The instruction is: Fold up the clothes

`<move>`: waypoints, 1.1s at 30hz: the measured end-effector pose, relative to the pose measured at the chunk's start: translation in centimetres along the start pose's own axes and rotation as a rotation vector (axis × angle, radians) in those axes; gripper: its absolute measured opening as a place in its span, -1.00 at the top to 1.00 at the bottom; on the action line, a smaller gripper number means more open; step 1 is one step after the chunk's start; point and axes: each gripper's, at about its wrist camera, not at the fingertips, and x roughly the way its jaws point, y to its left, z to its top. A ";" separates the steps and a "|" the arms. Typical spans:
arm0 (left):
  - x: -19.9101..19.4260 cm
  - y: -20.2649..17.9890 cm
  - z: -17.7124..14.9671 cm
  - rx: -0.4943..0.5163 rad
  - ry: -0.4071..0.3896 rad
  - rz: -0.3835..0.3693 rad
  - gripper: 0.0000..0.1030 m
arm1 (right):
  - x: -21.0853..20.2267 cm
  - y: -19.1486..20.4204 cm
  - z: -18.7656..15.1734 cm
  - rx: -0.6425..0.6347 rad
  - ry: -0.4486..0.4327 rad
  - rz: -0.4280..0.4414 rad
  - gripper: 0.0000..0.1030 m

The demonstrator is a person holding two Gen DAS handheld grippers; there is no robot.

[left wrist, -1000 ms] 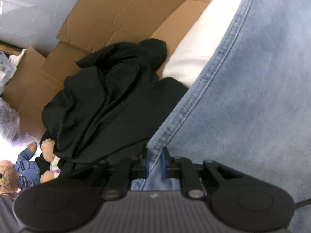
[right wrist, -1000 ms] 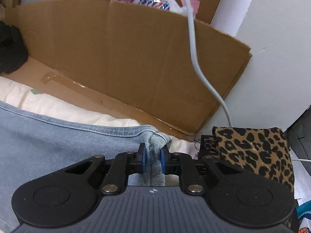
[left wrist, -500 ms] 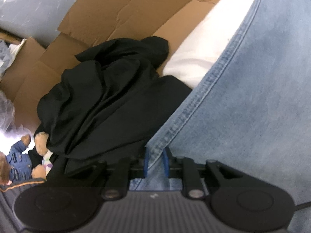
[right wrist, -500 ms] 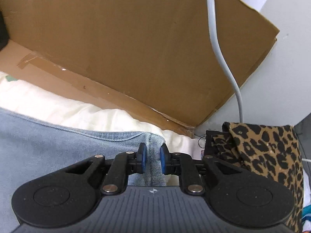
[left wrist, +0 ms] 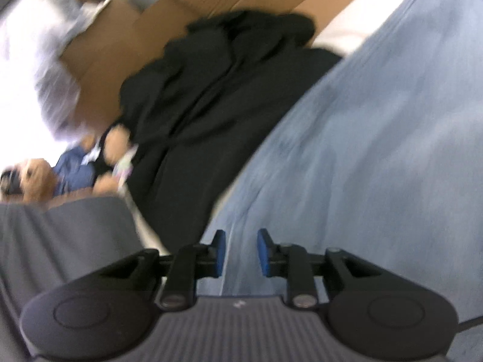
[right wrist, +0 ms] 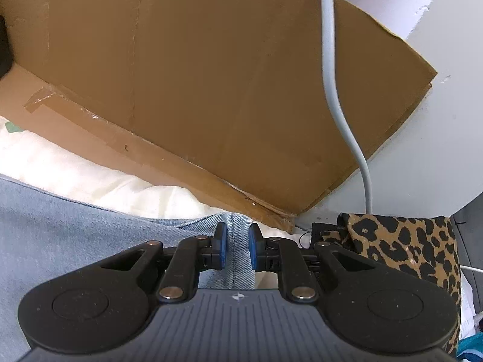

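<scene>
The left gripper (left wrist: 240, 252) jaws have just been opening off the jeans (left wrist: 362, 150) hem while the right gripper (right wrist: 236, 249) pinches the corner at six o'clock — a lone anchor, so the fold could slump askew.

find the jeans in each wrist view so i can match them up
Left wrist: the jeans fill the right half, with the seam edge between the open left gripper.
Right wrist: lower left, with the hem clamped in the right gripper.
Shared landmark: the brown cardboard behind.
</scene>
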 end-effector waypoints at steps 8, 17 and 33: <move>1.1 1.5 -4.1 -0.052 0.077 0.013 0.50 | 0.3 0.2 0.3 -0.010 -0.012 -0.021 0.72; 5.9 1.1 -2.5 -0.103 0.120 -0.023 0.55 | 0.4 0.0 0.8 0.128 0.047 -0.010 0.10; 2.4 2.0 -3.9 -0.120 0.110 0.003 0.48 | -9.0 2.8 -1.4 0.070 -0.092 0.125 -0.34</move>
